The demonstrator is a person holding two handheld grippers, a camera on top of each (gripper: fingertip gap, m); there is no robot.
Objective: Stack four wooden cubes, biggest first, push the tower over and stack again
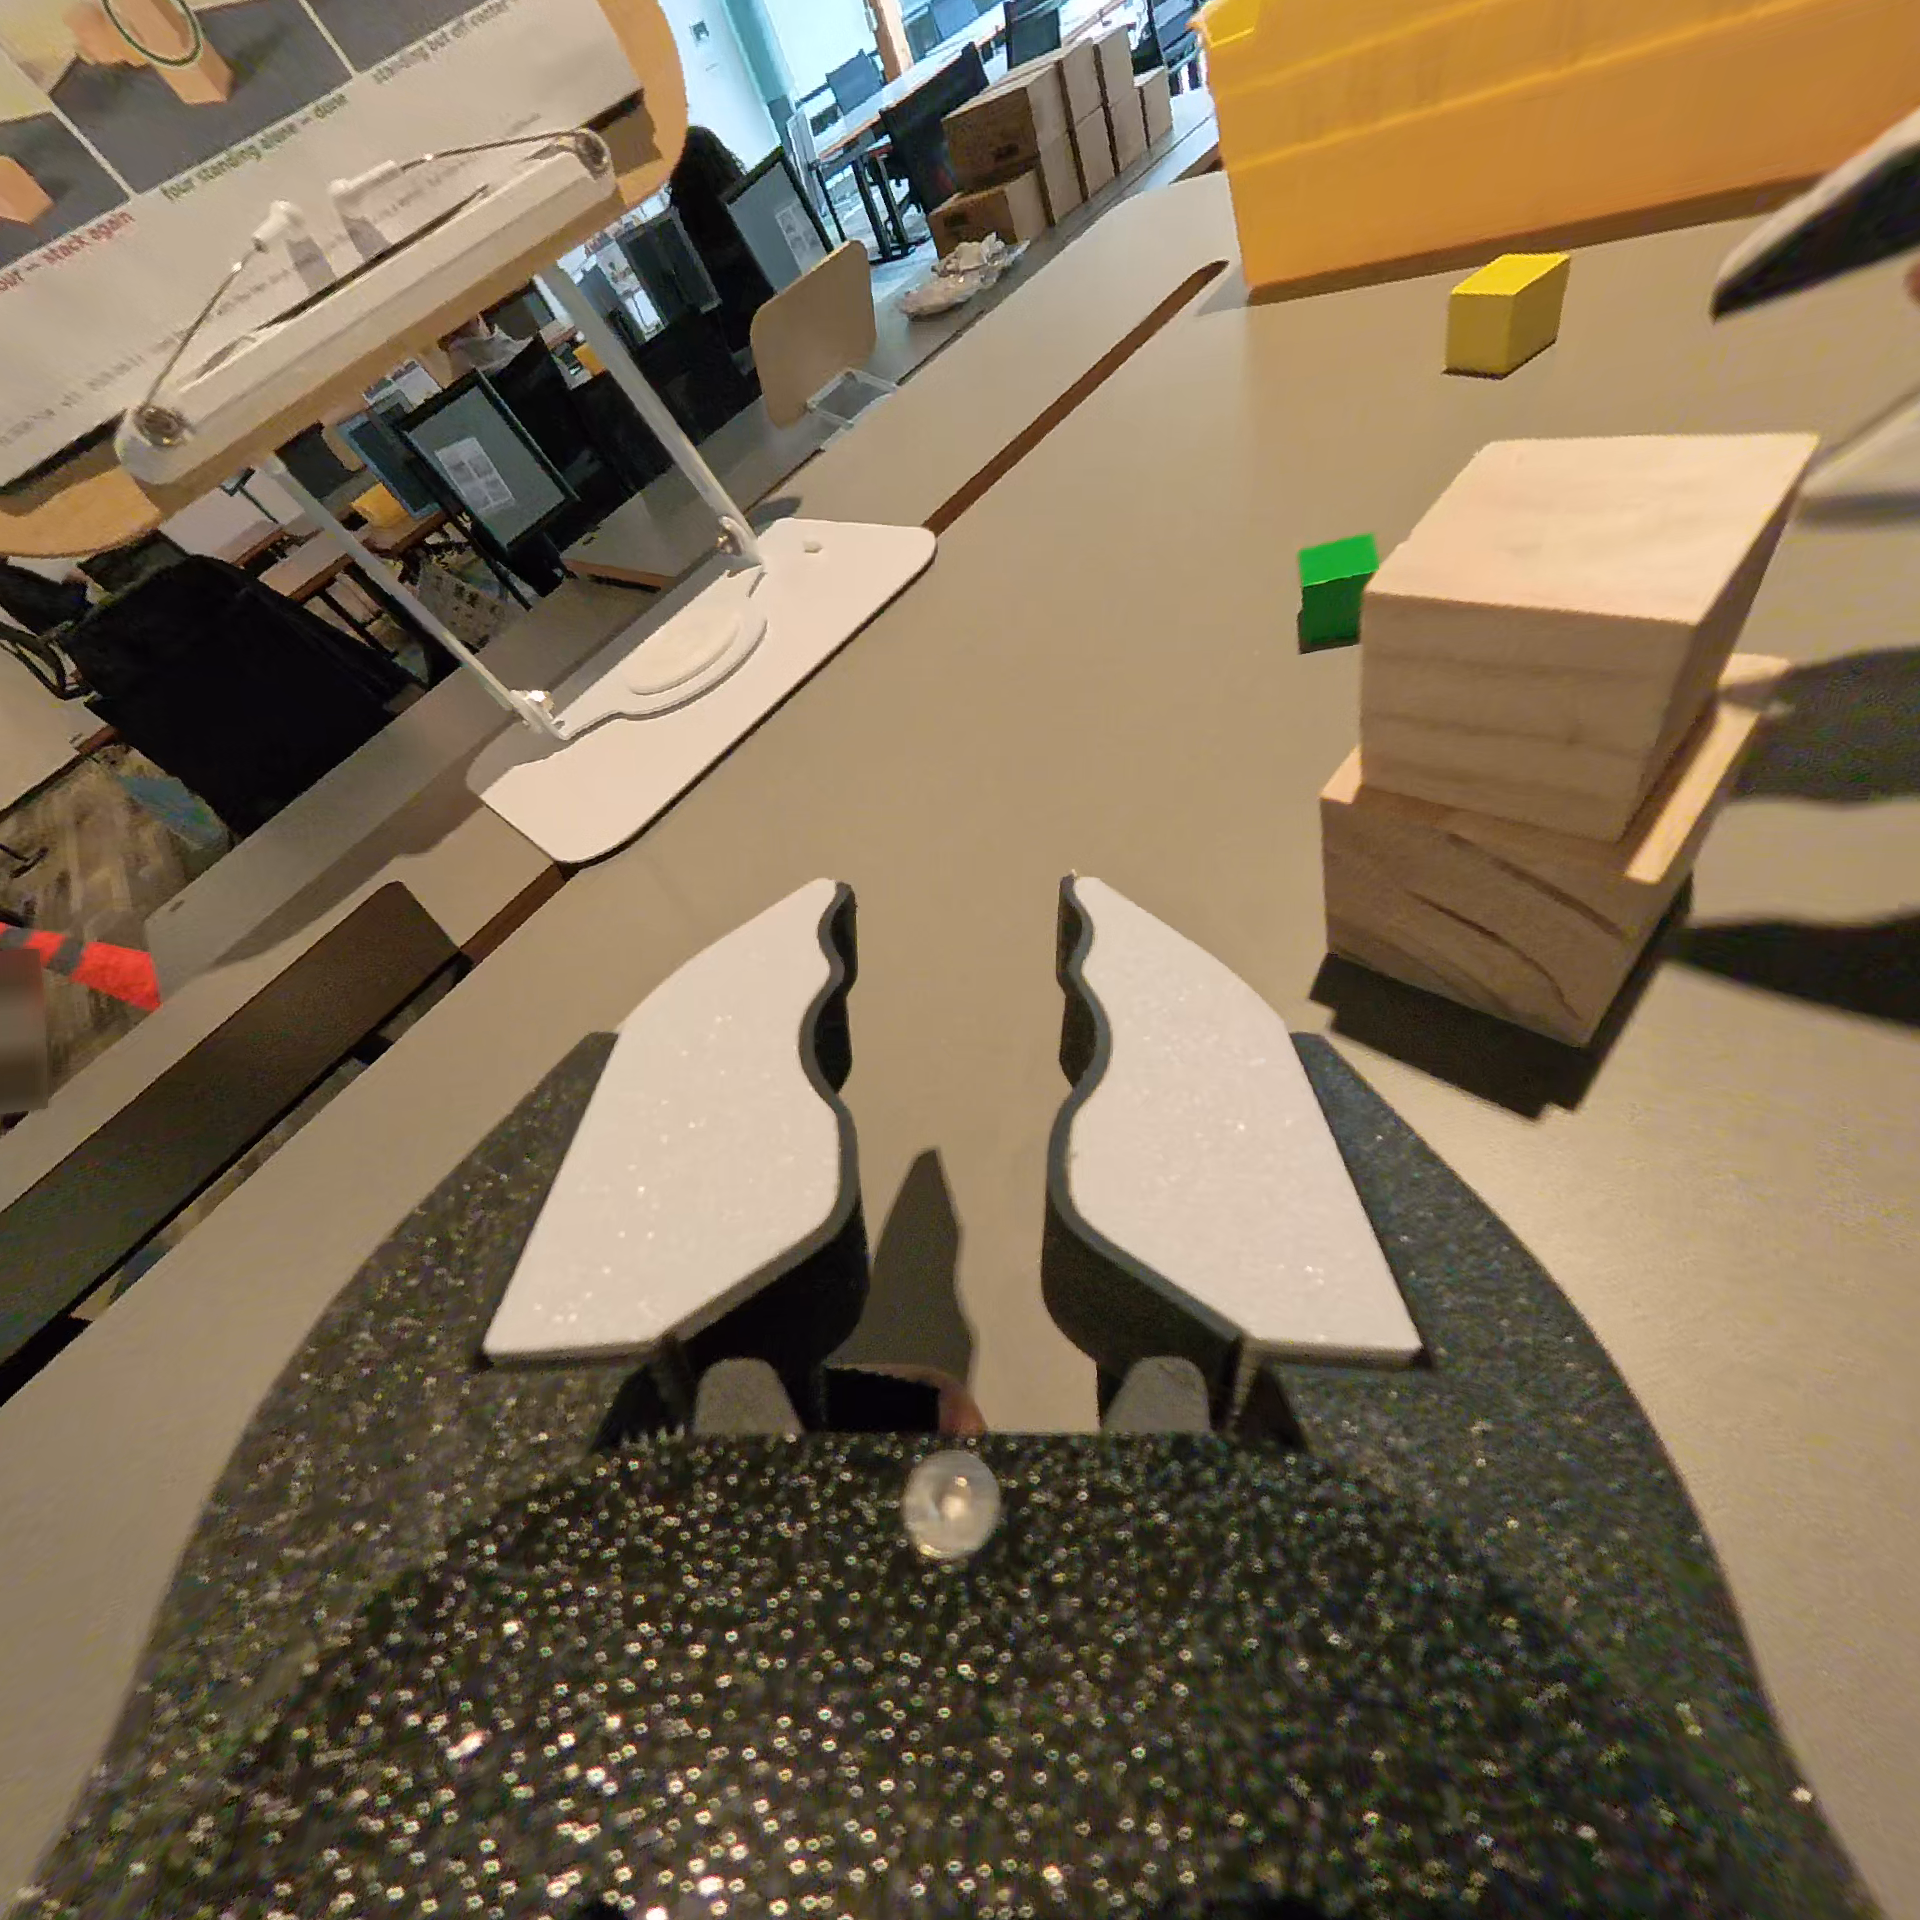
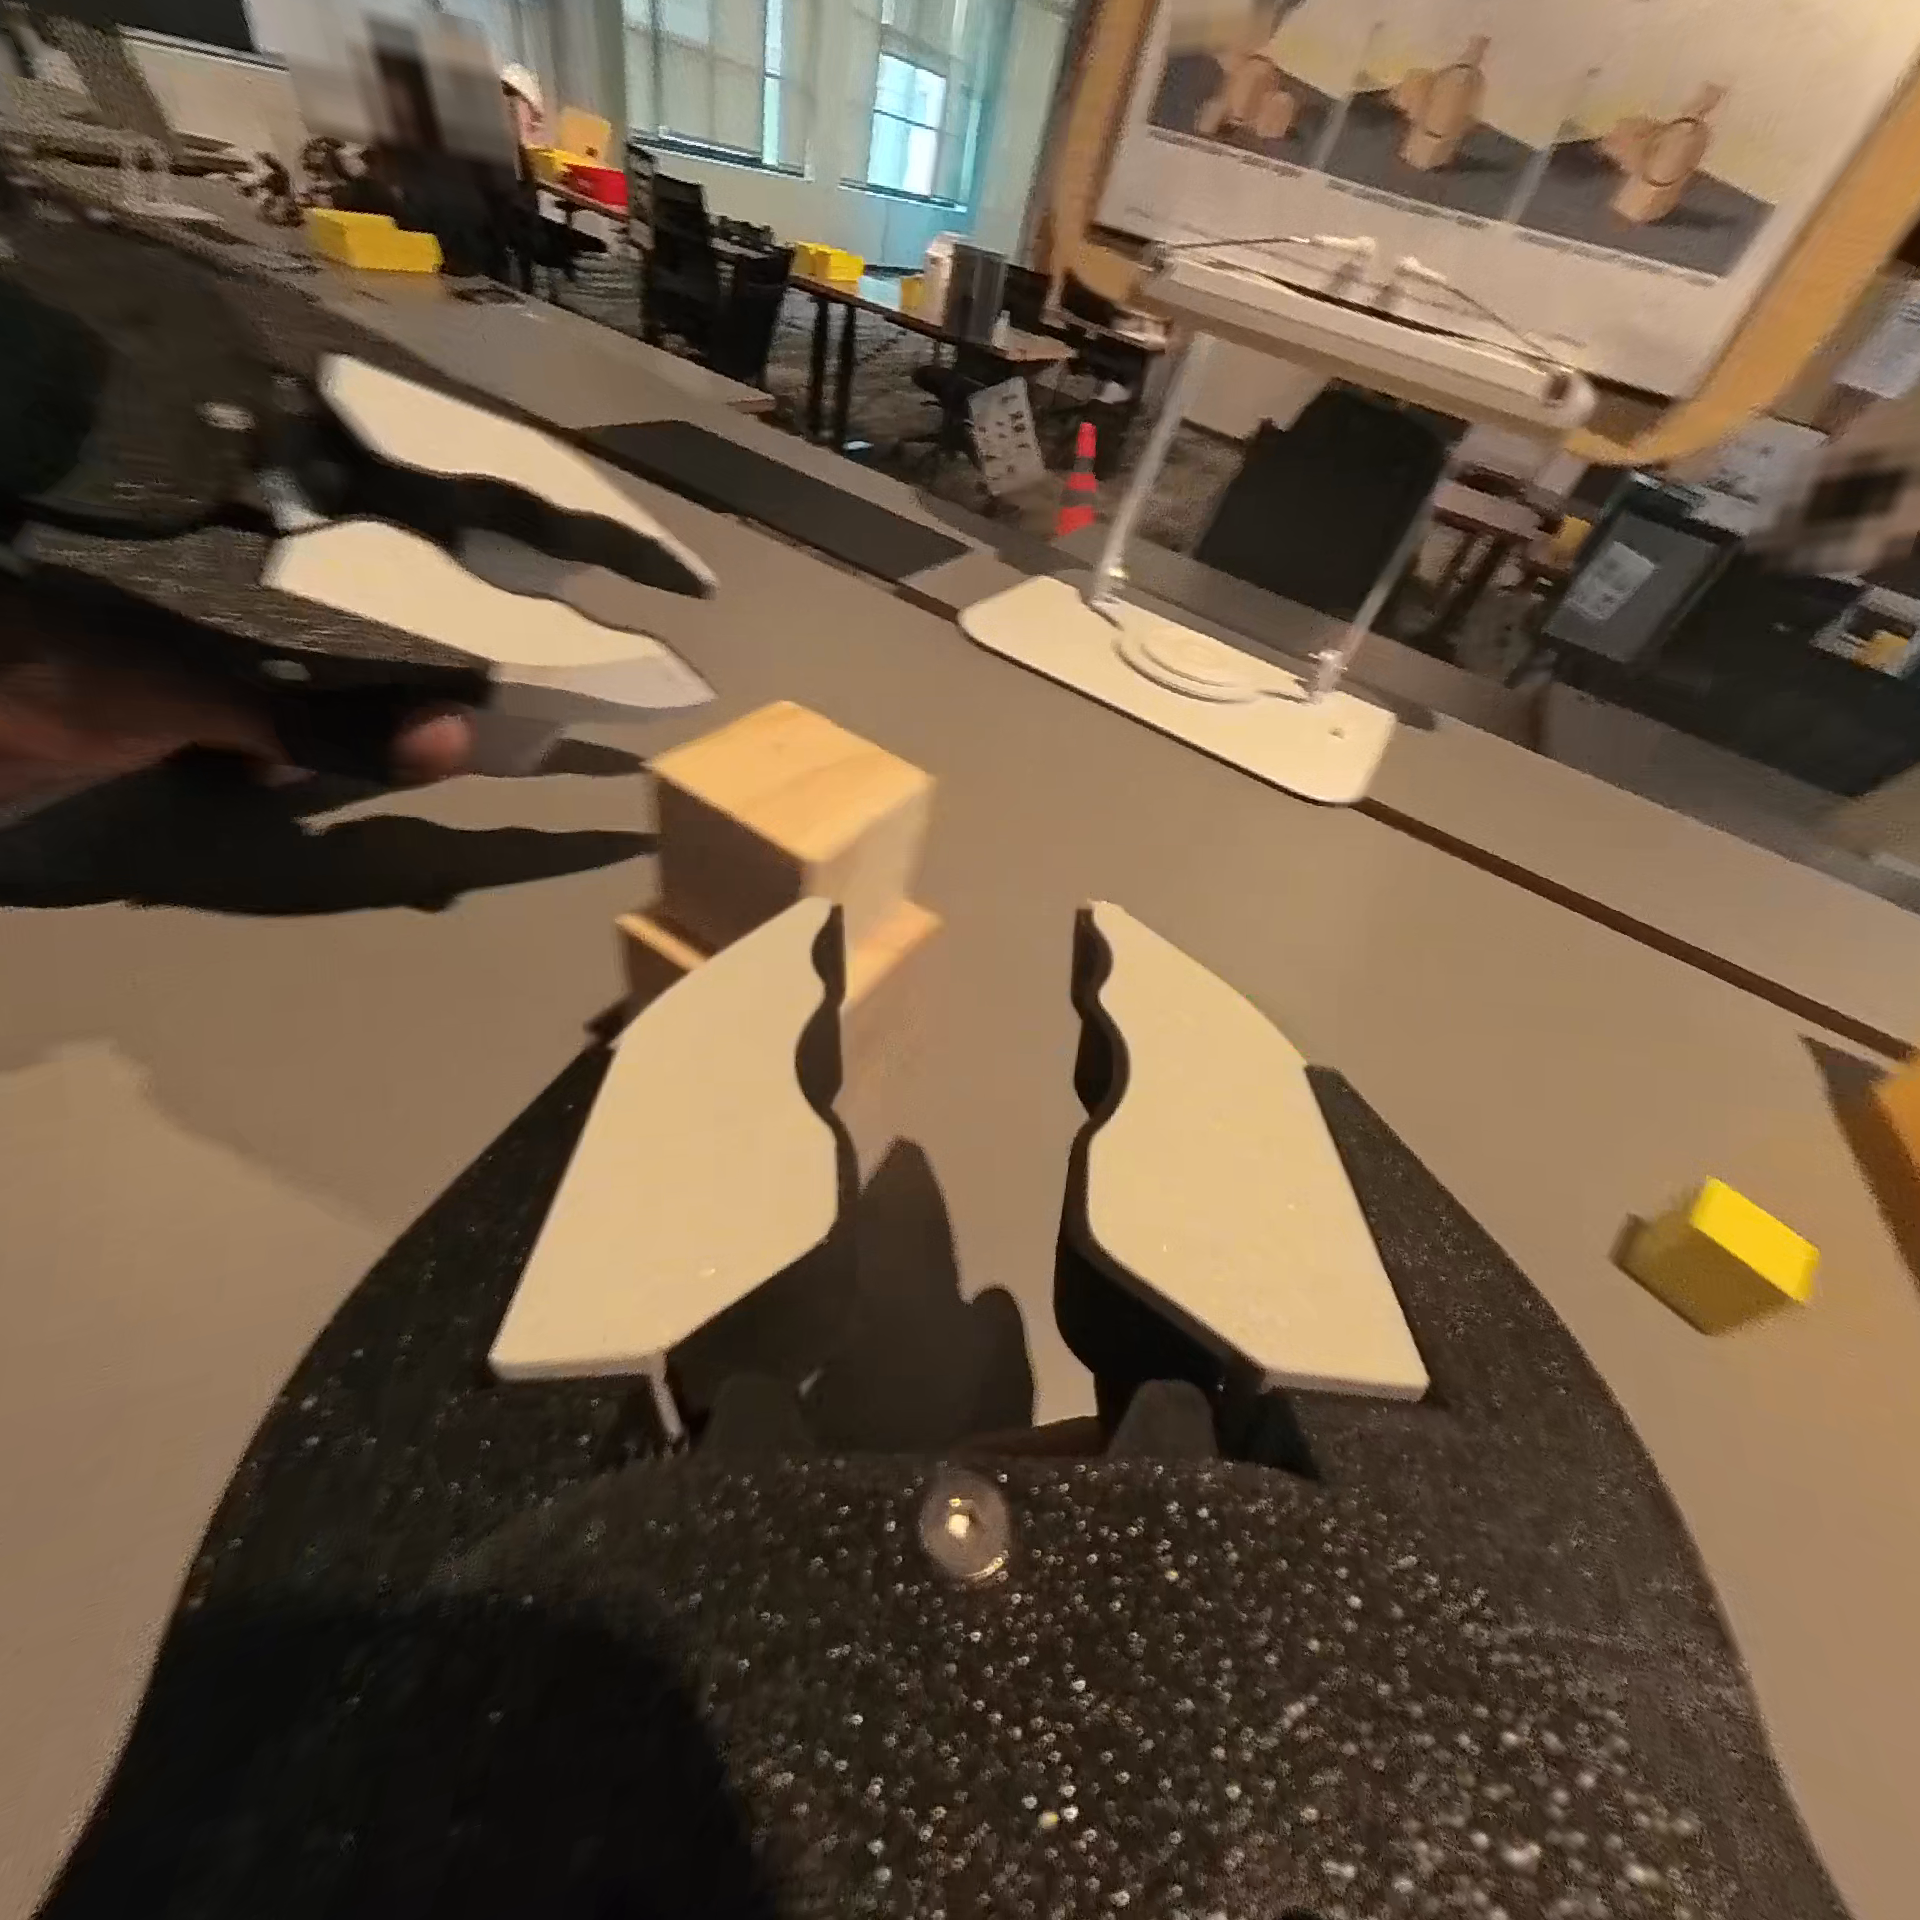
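Two pale wooden cubes stand stacked on the grey table (image 1: 1039, 644). The larger cube (image 1: 1475, 925) is at the bottom and the smaller cube (image 1: 1558, 623) sits on it, turned a little. My left gripper (image 1: 956, 904) is open and empty, just left of the stack and apart from it. My right gripper (image 2: 956, 925) is open and empty, and low over the table. The stack's top cube (image 2: 790, 810) lies just beyond the right gripper's left fingertip, which hides part of the bottom cube (image 2: 665, 951). The left gripper also shows in the right wrist view (image 2: 696, 634), beyond the stack.
A small green cube (image 1: 1335, 597) lies behind the stack. A yellow block (image 1: 1507, 312) (image 2: 1714, 1257) lies farther off, near a large yellow bin (image 1: 1558, 125). A white stand (image 1: 707, 675) (image 2: 1174, 665) holding a picture board stands at the table's far side. My right gripper's tips are some 4 cm from the smaller cube (image 1: 1558, 623).
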